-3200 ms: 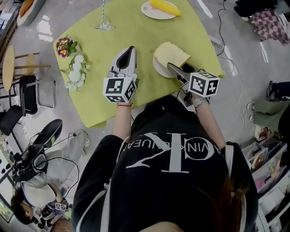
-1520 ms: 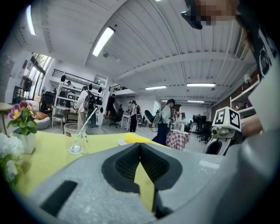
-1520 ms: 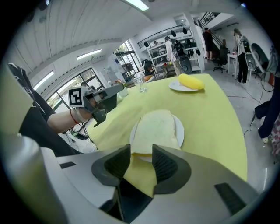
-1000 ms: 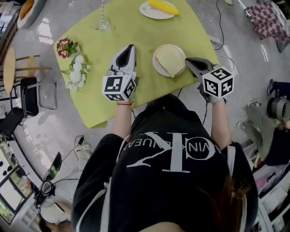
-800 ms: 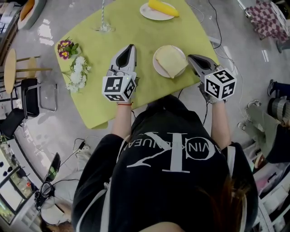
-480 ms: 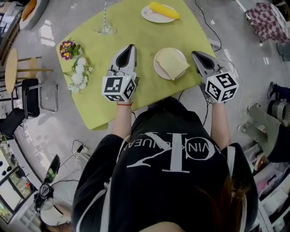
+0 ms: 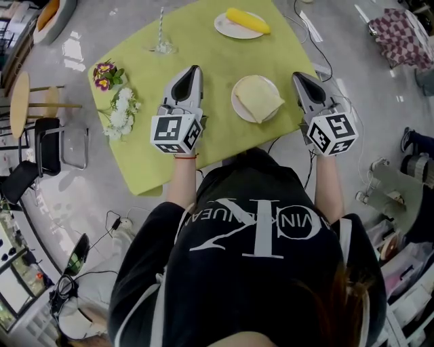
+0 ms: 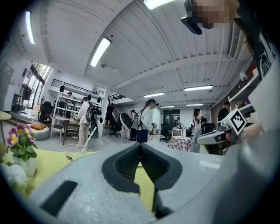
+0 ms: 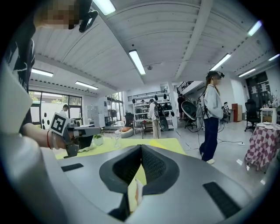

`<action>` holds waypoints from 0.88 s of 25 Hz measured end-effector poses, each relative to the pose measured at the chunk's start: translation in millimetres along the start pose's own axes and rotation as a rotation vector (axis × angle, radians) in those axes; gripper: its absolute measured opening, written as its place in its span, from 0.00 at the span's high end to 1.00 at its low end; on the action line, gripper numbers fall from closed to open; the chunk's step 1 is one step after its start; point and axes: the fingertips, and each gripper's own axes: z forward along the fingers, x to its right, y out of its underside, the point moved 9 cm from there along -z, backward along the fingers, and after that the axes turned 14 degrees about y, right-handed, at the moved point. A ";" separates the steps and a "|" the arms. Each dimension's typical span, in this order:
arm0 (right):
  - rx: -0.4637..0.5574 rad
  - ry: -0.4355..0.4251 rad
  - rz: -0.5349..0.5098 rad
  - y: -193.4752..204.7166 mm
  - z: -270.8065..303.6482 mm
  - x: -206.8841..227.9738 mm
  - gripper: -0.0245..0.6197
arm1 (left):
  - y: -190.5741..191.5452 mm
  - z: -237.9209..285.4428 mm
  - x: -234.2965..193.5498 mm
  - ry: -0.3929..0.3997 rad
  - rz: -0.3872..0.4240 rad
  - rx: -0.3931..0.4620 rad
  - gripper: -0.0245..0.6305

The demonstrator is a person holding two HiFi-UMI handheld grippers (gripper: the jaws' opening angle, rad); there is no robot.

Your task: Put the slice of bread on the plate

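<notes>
Two tools flank the plate on the green bench. The slice of bread lies flat on that plate, one corner reaching just past its right rim. About three seconds ago the right tool was down on the bread at the plate's near edge, and the slice sat bunched against the plate's far side. A second ago the tool had already let go and stood just right of the plate. Now it is a little further right, clear of both plate and bread, with its jaws pressed together and nothing between them. The left tool keeps its earlier place left of the plate, apart from it, jaws likewise pressed together and empty. At the far side of the bench, a second plate carries a yellow food item, and a glass with a straw stands to its left. Flowers lie at the bench's left edge, as before.
</notes>
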 end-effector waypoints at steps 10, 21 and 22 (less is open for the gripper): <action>0.093 0.027 -0.018 -12.7 -3.9 3.0 0.96 | -11.8 -2.4 2.4 -0.012 0.025 0.035 0.96; 0.161 0.043 -0.009 -19.6 -0.9 2.6 0.96 | -20.6 -9.4 -2.3 -0.043 0.040 0.063 0.96; 0.166 0.045 -0.007 -19.9 -1.4 2.9 0.96 | -21.0 -10.1 -2.1 -0.045 0.041 0.065 0.96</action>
